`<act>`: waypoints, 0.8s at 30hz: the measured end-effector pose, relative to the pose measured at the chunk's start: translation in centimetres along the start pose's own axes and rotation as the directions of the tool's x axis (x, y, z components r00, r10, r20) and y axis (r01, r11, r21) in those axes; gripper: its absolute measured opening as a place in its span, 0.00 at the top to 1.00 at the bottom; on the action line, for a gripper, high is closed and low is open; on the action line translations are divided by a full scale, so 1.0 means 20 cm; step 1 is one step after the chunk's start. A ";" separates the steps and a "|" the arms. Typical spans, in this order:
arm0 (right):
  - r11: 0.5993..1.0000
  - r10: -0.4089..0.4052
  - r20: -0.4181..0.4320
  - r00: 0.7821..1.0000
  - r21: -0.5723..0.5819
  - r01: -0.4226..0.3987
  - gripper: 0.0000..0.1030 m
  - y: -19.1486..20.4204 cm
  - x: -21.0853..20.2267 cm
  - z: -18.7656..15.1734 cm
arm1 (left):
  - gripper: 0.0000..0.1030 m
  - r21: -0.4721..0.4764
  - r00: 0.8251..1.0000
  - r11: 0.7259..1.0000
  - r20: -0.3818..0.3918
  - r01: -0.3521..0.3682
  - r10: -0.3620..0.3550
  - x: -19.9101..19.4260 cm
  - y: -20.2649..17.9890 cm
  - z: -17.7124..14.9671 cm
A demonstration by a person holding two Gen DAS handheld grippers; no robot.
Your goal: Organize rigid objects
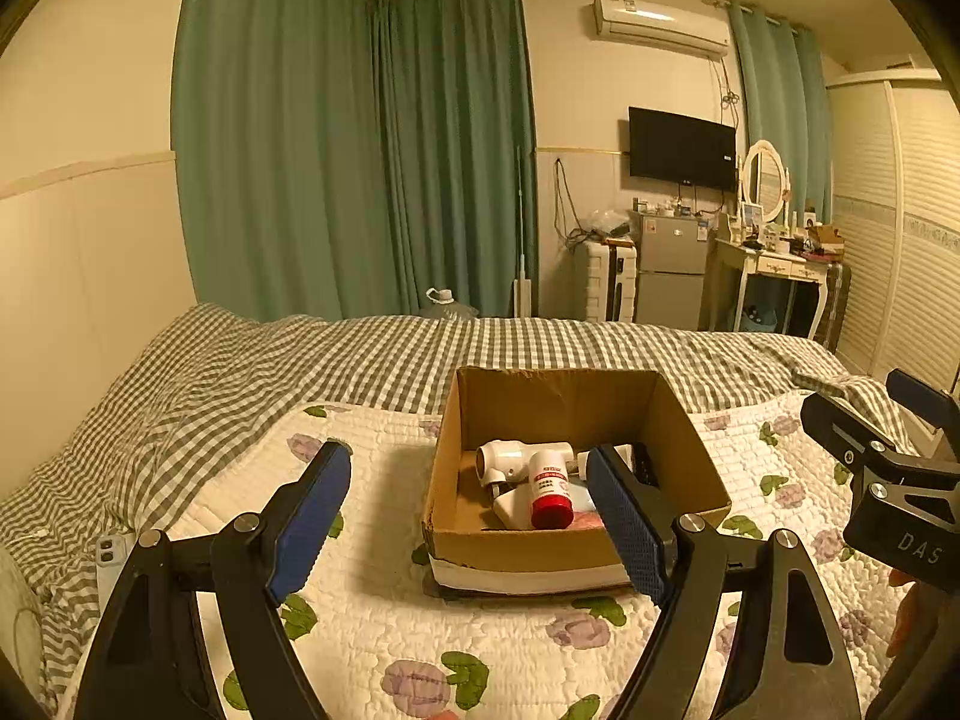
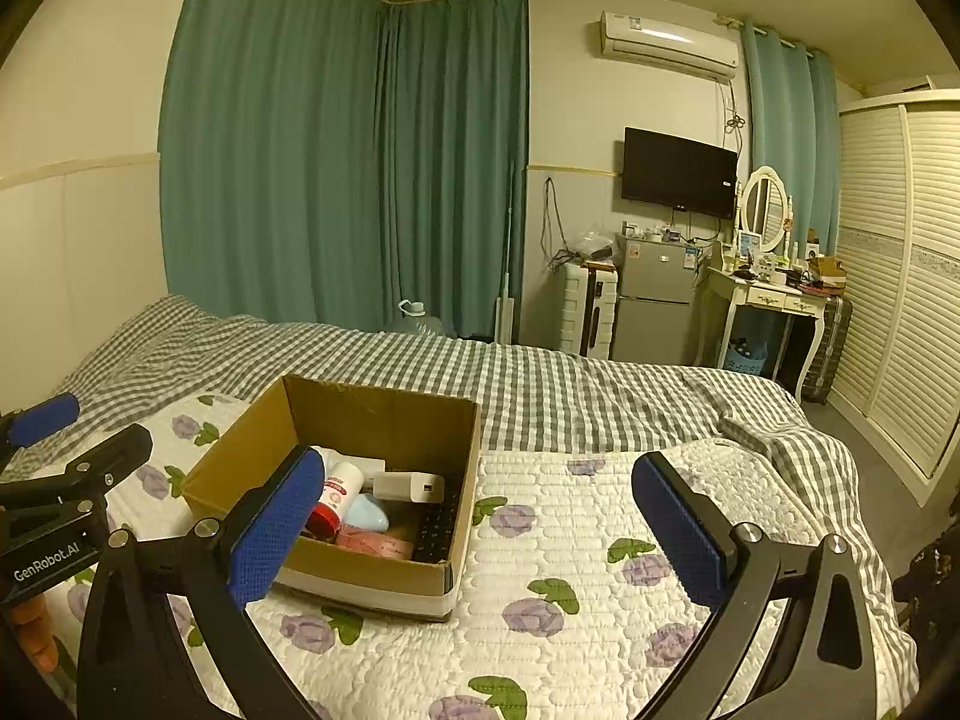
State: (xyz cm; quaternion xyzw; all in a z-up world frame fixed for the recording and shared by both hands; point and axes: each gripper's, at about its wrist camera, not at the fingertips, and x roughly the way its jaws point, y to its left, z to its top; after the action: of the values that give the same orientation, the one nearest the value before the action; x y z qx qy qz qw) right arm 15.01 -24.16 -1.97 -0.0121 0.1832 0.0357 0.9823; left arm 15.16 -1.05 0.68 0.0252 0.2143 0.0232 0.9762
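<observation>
On floral quilt [image 2: 600, 540]: cardboard box [image 1: 690, 450] holding bottle [image 1: 549, 489], charger [image 2: 408, 487]

- Both views: warm yellow indoor light, moderately dim, strong amber cast on the walls [image 1: 90, 120].
- Glare strip on the air conditioner [image 1: 660, 21]; light seems to come from overhead, source not in frame.
- Soft shadows inside the cardboard box [image 2: 384, 414] and beneath it.
- Heavy fisheye bend; curtains [image 2: 270, 150] bow, black vignette at corners.
- Far dresser clutter soft, low detail; mild grain.
</observation>
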 end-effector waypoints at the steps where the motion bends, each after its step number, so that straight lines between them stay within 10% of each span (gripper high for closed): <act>1: 1.000 0.000 0.000 1.000 0.000 0.000 0.00 0.00 0.00 0.00 | 0.19 0.000 1.000 1.000 0.001 0.001 -0.001 0.00 0.00 0.00; 24: 1.000 0.002 -0.020 1.000 0.003 -0.001 0.00 0.02 0.02 -0.01 | 0.19 0.008 1.000 1.000 -0.011 0.014 -0.013 0.00 -0.01 -0.01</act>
State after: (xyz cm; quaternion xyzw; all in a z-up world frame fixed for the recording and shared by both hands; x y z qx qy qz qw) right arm 15.34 -23.81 -2.26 -0.0108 0.1932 0.0361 0.9804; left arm 15.13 -1.26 0.47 0.0274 0.2201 0.0159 0.9750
